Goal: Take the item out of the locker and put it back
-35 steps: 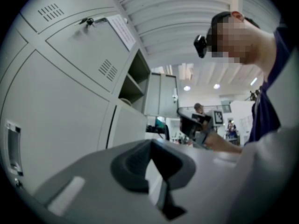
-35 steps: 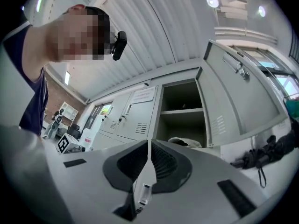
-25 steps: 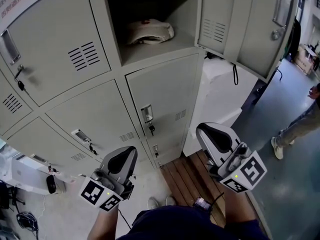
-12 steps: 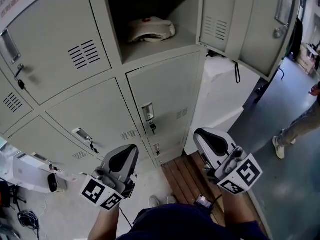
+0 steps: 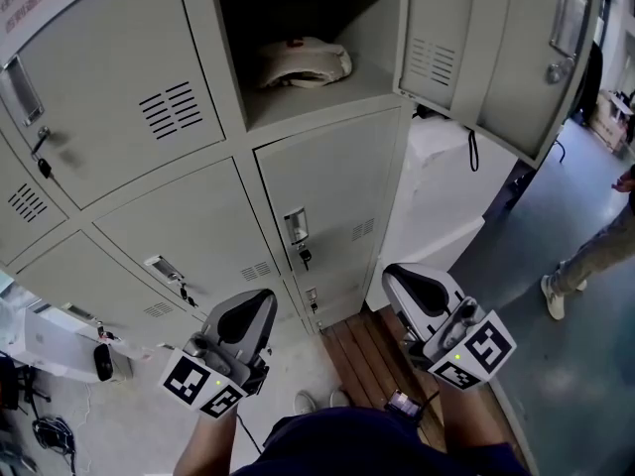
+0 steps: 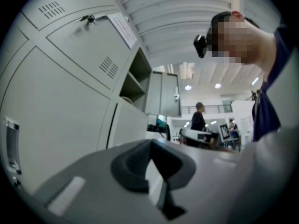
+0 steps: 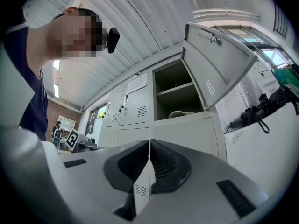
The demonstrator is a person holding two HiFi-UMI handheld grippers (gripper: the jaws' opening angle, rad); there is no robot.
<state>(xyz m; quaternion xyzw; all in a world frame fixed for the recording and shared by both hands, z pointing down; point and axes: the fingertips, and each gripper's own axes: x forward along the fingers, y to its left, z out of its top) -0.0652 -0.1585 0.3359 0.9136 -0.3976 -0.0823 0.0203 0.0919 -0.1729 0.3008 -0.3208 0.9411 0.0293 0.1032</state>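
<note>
A cream folded cloth item point(image 5: 298, 62) lies on the floor of the open locker compartment point(image 5: 382, 28), high in the head view. It also shows as a pale bump point(image 7: 180, 113) in the right gripper view. The compartment's door point(image 5: 496, 48) swings wide to the right. Both grippers hang low and well short of the locker, with nothing in them. My left gripper point(image 5: 258, 297) point(image 6: 150, 141) is shut, its tips meeting. My right gripper point(image 5: 394, 271) point(image 7: 149, 141) is shut too; its jaws have just closed a little further with nothing between them, and only a thin slit remains.
Closed locker doors point(image 5: 317, 186) with keys in their locks fill the wall below and left of the open compartment. A white cabinet point(image 5: 437, 186) stands right of the lockers, with a wooden board point(image 5: 367, 350) on the floor in front. A person point(image 5: 595, 256) walks at the far right.
My right gripper has sunk a little and drifted slightly left in the head view. The left gripper, the cloth item and the door have stayed put.
</note>
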